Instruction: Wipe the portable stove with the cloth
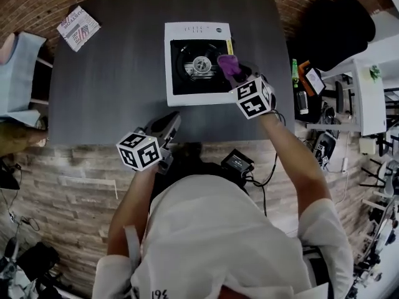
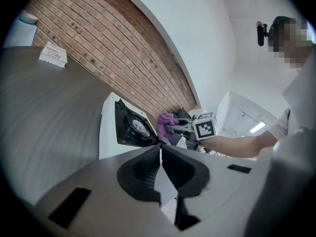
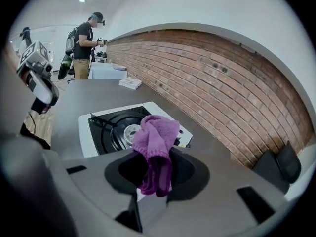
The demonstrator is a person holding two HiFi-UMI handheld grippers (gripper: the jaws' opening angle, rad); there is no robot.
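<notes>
At the near edge of the worktop (image 1: 112,73), the left tongs (image 1: 172,121) are clenched on nothing. Farther right, the right tongs (image 1: 235,75) grasp the purple cloth (image 1: 227,63), bunched over the right side of the white portable stove (image 1: 181,36), which sits toward the far edge.

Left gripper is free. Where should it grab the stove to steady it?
Probably the stove's white left rim, coming in from the left over the table: low flat body, edge nearest the left gripper, and the right gripper holds the cloth at the right side.
</notes>
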